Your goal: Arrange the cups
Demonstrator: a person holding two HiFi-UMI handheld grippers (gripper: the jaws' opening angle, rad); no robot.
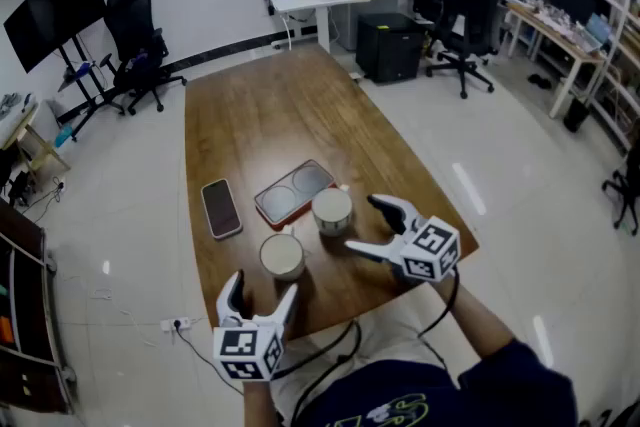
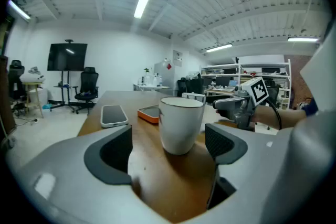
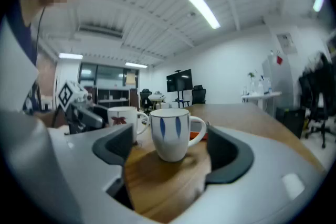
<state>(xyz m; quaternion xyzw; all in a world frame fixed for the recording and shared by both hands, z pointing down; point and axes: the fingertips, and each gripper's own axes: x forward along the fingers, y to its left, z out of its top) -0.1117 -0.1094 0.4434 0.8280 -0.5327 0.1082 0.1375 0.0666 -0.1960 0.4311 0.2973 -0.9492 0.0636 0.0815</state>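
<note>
Fingers [image 2: 113, 152] spread on both, left gripper [image 1: 262, 287] facing red-marked cup [image 3: 122, 118], right gripper [image 1: 362, 223] facing blue-marked cup [image 3: 170, 134]

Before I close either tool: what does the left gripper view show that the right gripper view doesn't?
Only the left gripper view: the phone and the right tool.
Only the right gripper view: the blue marks and handle on the right cup, the red mark on the left cup, and the left tool.
Both: the two cups standing on the table, one between each tool's open jaws, untouched.
</note>
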